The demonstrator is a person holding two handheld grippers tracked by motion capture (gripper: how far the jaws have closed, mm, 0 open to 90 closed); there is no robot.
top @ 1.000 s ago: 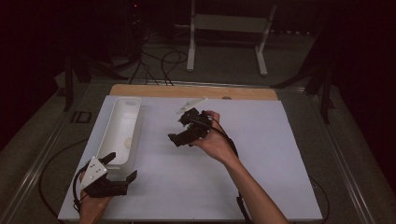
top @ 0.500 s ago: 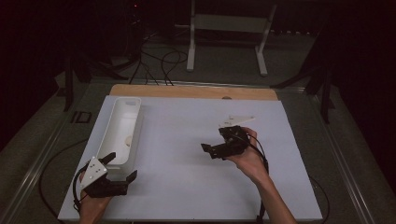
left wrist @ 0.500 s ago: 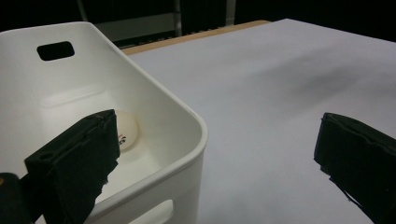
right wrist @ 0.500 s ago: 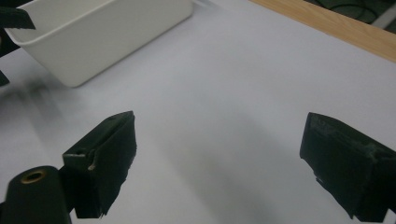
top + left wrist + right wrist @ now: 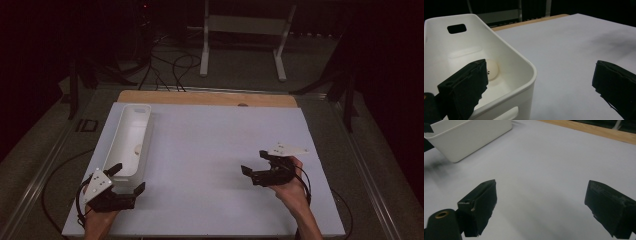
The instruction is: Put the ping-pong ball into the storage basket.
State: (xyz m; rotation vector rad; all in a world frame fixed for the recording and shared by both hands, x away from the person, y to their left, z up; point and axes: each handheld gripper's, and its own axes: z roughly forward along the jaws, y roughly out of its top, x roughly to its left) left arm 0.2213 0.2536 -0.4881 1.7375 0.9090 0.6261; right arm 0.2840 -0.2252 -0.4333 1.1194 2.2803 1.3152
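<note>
A long white bin (image 5: 148,136) lies along the left side of the white table top (image 5: 215,145). A small round white object (image 5: 492,69) rests on its floor, seen in the high view as a pale spot (image 5: 136,147). My left gripper (image 5: 129,178) sits at the bin's near end, open, with one jaw over the bin's near corner (image 5: 529,72) and the other over bare table. In the left gripper view, the gripper (image 5: 540,75) holds nothing. My right gripper (image 5: 253,162) is at the near right, open and empty; in the right gripper view (image 5: 541,187) its jaws face the distant bin (image 5: 471,137).
A wooden strip (image 5: 207,98) runs along the table's far edge. Behind it stand a white metal frame (image 5: 242,30) and cables on the dark floor. The table top between the two grippers is bare.
The right gripper has travelled from the far middle of the table back to the near right, staying open. The left gripper and the bin have not moved.
</note>
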